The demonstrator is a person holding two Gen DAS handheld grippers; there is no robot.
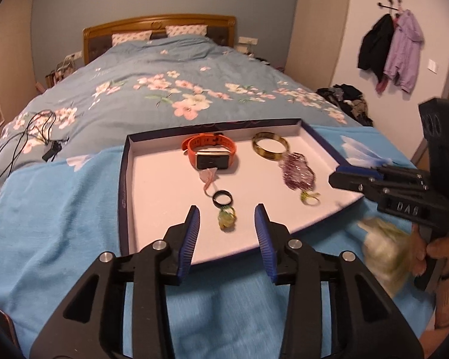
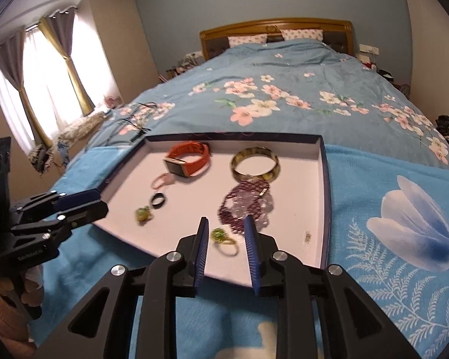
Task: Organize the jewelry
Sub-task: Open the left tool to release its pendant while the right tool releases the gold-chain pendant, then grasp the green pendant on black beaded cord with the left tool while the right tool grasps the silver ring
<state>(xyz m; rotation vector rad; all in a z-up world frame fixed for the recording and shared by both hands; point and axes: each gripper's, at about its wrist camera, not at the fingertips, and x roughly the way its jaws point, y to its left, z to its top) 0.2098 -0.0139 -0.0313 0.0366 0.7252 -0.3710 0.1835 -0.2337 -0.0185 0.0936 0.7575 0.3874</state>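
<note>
So the jewelry's all sitting in a shallow white tray (image 1: 152, 179) with a dark blue rim, on a light blue blanket (image 1: 60, 209) at the foot of the bed. At the back there's an orange watch (image 1: 210, 155) and a brownish bangle (image 1: 269, 149), with a purple beaded piece (image 1: 297, 173) touching the bangle's near edge. Nearer in: a black ring (image 1: 222, 199), a greenish ring (image 1: 227, 220), and another green ring (image 2: 224, 240) that's pretty smeared. A pink bit (image 1: 208, 179) by the watch is too blurry to name, same for a tiny speck (image 2: 307, 237) near the tray's right wall.

Left gripper (image 1: 227, 233) hangs over the tray's near edge, fingers spread wide, nothing between them. Right gripper (image 2: 226, 248) is spread too, straddling the smeared green ring without touching it as far as I can tell.
</note>
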